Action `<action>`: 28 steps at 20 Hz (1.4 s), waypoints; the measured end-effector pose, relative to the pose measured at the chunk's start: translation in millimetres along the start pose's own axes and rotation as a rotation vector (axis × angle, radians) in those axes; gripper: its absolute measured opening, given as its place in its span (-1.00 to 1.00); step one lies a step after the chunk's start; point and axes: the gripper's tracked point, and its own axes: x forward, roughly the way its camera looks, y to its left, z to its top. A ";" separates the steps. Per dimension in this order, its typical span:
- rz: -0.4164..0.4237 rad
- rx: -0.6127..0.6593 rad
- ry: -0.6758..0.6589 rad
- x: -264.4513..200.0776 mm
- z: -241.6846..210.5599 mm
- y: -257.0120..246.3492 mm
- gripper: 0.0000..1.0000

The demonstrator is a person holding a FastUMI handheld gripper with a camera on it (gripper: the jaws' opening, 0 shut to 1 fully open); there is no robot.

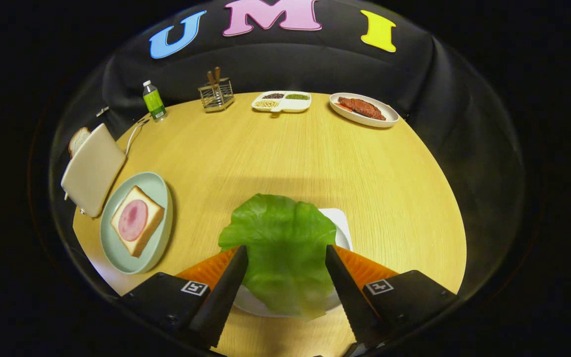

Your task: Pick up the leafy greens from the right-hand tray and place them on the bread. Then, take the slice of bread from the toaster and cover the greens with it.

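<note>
Your round wooden tabletop (275, 158) carried everything. The toaster (92, 168) stood by its left rim with a slice of bread (78, 139) sticking out of the top. Just beside it, a pale green plate (159, 191) held a square slice of bread (138, 220) topped with a round pink slice of ham (133, 220). At the far side an oval white plate (387, 118) held a strip of reddish-brown meat (361, 107), a divided white dish (281, 101) held separate heaps of grains and beans, a wire rack (215, 94) held wooden-handled utensils, and a green bottle (154, 101) stood upright. Nearest you, the white tray (340, 225) carried the lettuce leaf (280, 248), broad, crinkled and bright green, overhanging the tray's near edge. Your gripper (285, 258) was spread wide, its fingers flanking the leaf's two sides; whether they touched it could not be told.
</note>
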 end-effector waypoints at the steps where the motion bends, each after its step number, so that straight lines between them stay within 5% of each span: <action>1: 0.009 0.004 0.005 3.3 0.2 0.8 0.96; 5: 0.010 -0.022 0.014 11.3 -2.3 0.2 0.67; 12: 0.004 -0.012 0.024 11.6 -3.6 -2.5 0.59; 15: -0.001 -0.002 0.027 11.9 -4.3 -4.0 -0.15; 17: -0.005 -0.015 0.038 11.9 -4.5 -6.7 -0.21; 19: -0.007 0.006 0.043 13.3 -2.1 -6.7 -0.78; 28: 0.019 0.037 0.020 -19.2 28.3 -2.9 -0.89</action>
